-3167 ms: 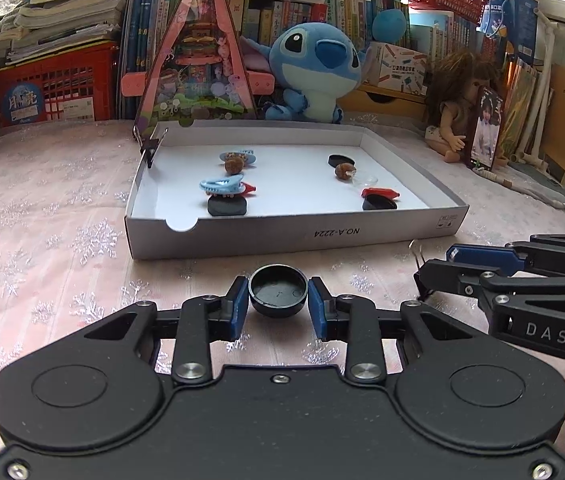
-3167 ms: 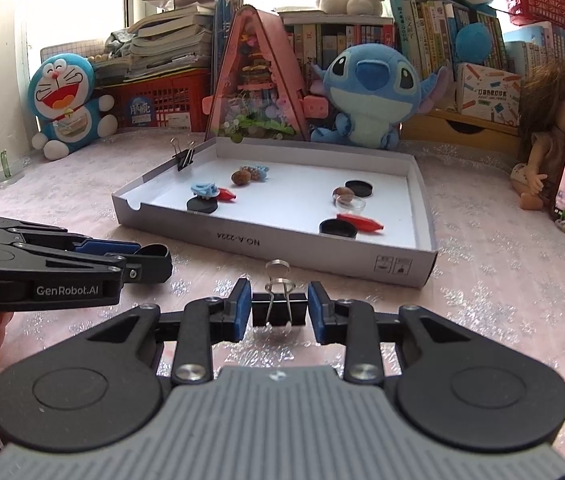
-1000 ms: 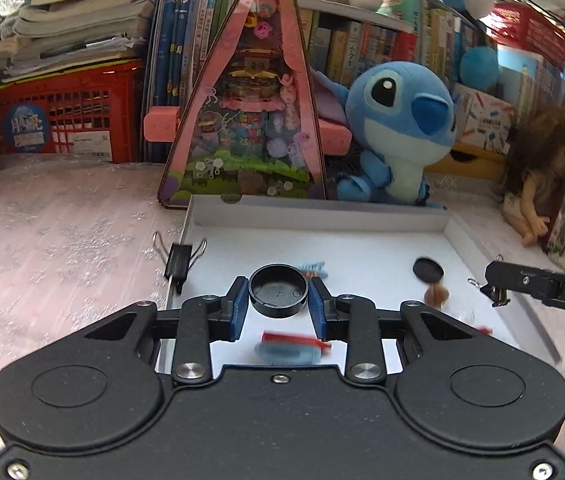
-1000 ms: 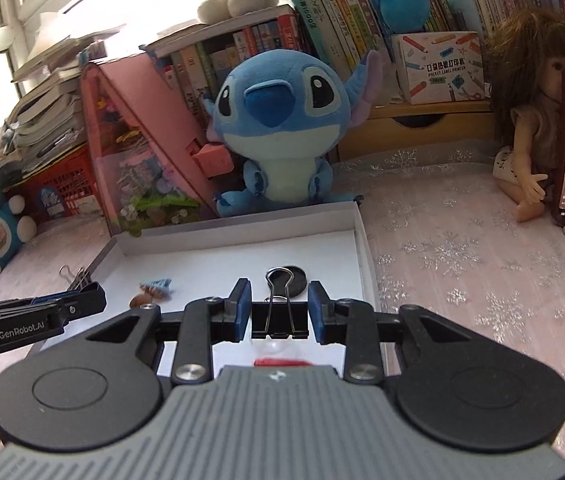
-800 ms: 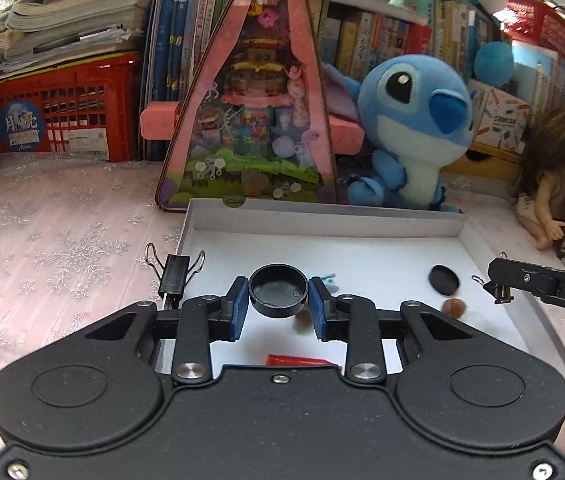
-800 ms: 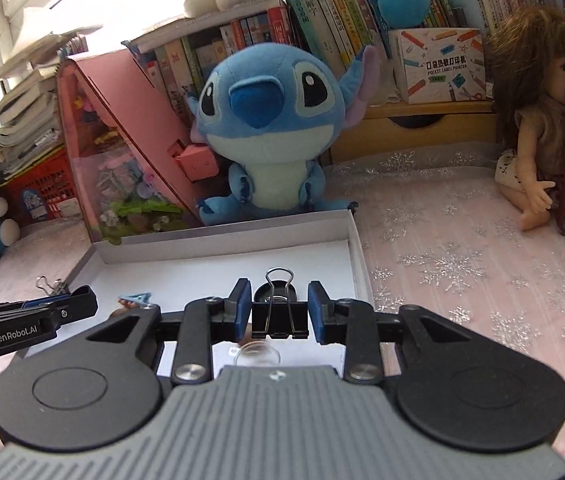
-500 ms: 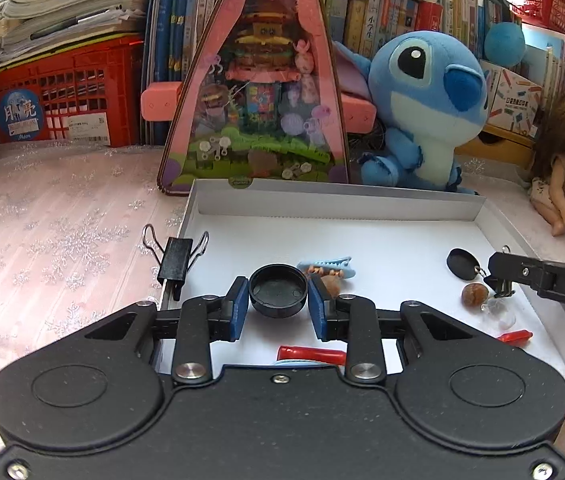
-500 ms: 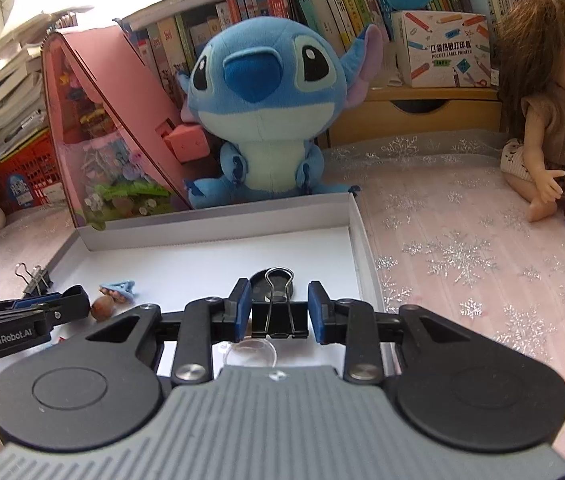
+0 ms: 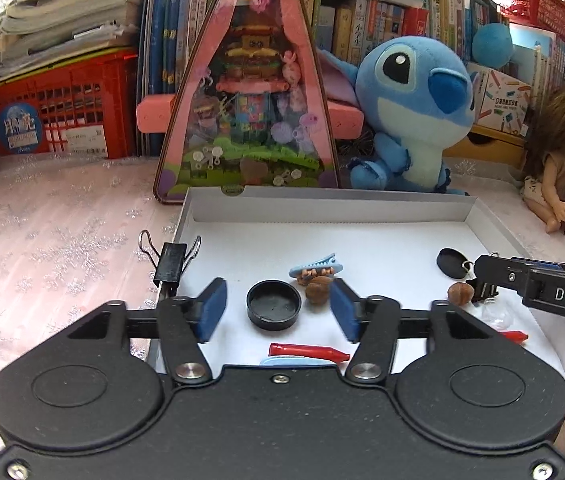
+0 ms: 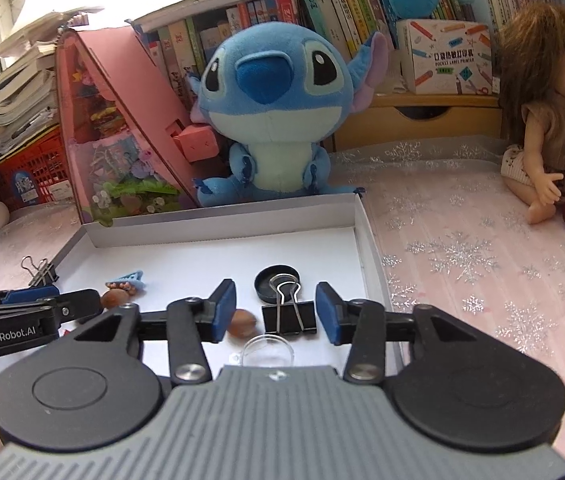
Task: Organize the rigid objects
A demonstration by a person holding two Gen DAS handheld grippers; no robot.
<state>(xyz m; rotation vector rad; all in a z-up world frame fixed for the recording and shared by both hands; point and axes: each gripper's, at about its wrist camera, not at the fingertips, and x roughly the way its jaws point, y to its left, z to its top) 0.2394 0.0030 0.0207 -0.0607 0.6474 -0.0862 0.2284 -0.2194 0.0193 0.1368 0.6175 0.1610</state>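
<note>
**Inspector:** Left wrist view first. Your left gripper (image 9: 278, 310) has its jaws opening, blue pads well apart. The round black plastic cap (image 9: 274, 306) sits between them on the floor of the shallow white cardboard tray (image 9: 322, 210), open side up, and neither pad touches it.

**Operator:** What lies around it?

**Inspector:** A brown nut (image 9: 318, 290) just to its right, with a light-blue toothed hair clip (image 9: 317, 266) behind that. A red plastic tube-shaped piece (image 9: 308, 351) lies close to your gripper body. A black metal binder clip (image 9: 171, 258) is clamped on the tray's left wall. A flat black disc (image 9: 451, 263) and a second brown nut (image 9: 460, 292) lie on the right, beside the tip of your right gripper (image 9: 482, 280). A blue plush toy (image 9: 414, 120) sits behind the tray on the table (image 9: 42, 240).

**Operator:** And the right wrist view?

**Inspector:** Your right gripper (image 10: 276, 312) is also opening. A second black binder clip (image 10: 289, 320) stands between its pads, wire handles up, clear of both. I cannot tell whether it rests on the tray floor. The flat black disc (image 10: 278, 286) is directly behind it, a nut (image 10: 243, 322) to its left, a clear round plastic piece (image 10: 268, 352) nearer your gripper. Your left gripper (image 10: 82, 304) enters from the left edge.
</note>
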